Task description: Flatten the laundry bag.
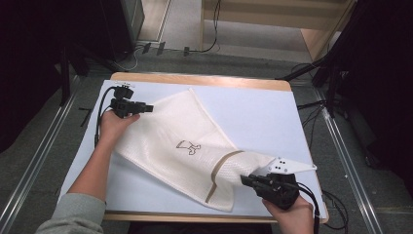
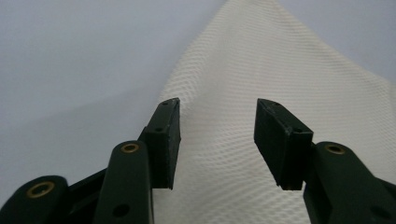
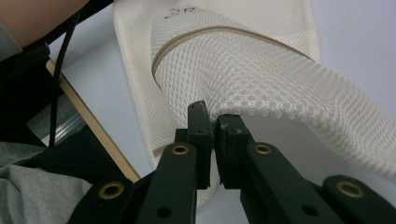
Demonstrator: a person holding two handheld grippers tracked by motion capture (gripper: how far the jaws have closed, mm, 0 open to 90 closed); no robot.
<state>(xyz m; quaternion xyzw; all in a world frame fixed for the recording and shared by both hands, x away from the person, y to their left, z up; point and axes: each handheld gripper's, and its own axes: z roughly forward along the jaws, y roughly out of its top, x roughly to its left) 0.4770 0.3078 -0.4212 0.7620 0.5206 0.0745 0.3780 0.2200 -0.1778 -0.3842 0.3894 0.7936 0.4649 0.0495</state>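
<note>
the cloth (image 1: 180, 146) is a white mesh piece with a small dark drawing, and it lies spread on the pale surface (image 1: 272, 117), from the far left corner down to the near right. the right gripper (image 1: 249, 179) has its fingers (image 3: 200, 135) clenched on a fold of the cloth (image 3: 261, 74); this fold is lifted and curves over the flat part. the left gripper (image 1: 148, 108) is at the far left corner of the cloth (image 2: 261, 65). its fingers (image 2: 164, 135) are released, with a wide gap, and the mesh lies between and under them; the pads do not press it.
</note>
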